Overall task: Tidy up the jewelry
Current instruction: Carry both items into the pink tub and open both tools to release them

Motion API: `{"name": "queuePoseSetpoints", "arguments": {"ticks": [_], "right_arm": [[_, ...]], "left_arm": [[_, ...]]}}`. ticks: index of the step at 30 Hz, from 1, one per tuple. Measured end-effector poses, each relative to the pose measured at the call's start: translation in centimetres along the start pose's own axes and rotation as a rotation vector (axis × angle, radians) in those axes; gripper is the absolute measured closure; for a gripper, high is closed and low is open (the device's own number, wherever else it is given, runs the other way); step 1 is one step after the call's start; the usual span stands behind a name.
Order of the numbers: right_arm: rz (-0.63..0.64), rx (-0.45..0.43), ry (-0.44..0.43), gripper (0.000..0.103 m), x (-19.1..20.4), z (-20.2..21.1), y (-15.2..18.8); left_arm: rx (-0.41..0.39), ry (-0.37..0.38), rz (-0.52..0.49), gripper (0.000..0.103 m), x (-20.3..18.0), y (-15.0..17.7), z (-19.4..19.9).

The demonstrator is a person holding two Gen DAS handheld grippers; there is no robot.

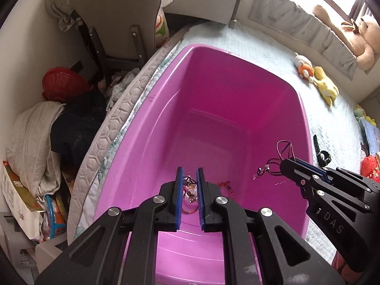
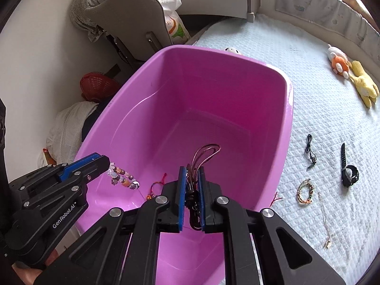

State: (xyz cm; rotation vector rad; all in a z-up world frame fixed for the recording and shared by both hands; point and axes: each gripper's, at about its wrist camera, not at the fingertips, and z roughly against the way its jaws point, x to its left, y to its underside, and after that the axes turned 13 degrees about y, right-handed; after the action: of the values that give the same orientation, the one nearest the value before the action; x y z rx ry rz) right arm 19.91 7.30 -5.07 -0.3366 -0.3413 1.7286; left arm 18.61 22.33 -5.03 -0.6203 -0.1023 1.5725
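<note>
While both grippers sit above the near end of the deep pink plastic tub (image 2: 273,123), its far half is bare floor and its tall walls rise on every side. The tub rests on the white quilted bed cover (image 2: 320,109), its left rim running along the mattress edge, beyond which a grey upholstered chair (image 1: 114,11) and piled laundry crowd the floor.

The left gripper (image 1: 190,178) hangs over the tub's near left corner, jaws narrow and clamped on a beaded bracelet of clear, brown and orange beads (image 2: 123,178), which dangles from its tips inside the tub. A red woven cord bracelet (image 2: 156,186) lies on the tub floor just beside the beads.

The right gripper (image 2: 192,174) sits over the tub's near right side, jaws narrow and pinching a bundle of dark red and brown cord necklaces (image 2: 204,153), whose loops project forward past the fingertips above the tub floor.

Outside the right rim, on the bed cover, lie a thin black cord necklace (image 2: 310,153), a black wristwatch (image 2: 348,168), a multicoloured beaded bracelet (image 2: 305,191) and a fine gold chain with a pendant (image 2: 325,223), all well apart from both grippers.
</note>
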Motion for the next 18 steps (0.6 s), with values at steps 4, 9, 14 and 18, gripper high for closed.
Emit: {"name": "queuePoseSetpoints", "arguments": {"ticks": [4, 9, 14, 18], "right_arm": [[-0.002, 0.027, 0.004, 0.093, 0.0, -1.2, 0.1], [-0.004, 0.056, 0.014, 0.093, 0.0, -2.1, 0.0], [-0.019, 0.073, 0.033, 0.073, -0.2, -2.2, -0.2], [-0.024, 0.075, 0.043, 0.056, -0.3, -1.8, -0.1]], "left_arm": [[0.024, 0.001, 0.007, 0.092, 0.2, 0.3, -0.8], [0.048, -0.006, 0.013, 0.092, 0.5, 0.4, -1.5], [0.057, -0.036, 0.032, 0.079, 1.0, 0.3, -1.4], [-0.001, -0.064, 0.028, 0.025, 1.0, 0.3, 0.2]]}}
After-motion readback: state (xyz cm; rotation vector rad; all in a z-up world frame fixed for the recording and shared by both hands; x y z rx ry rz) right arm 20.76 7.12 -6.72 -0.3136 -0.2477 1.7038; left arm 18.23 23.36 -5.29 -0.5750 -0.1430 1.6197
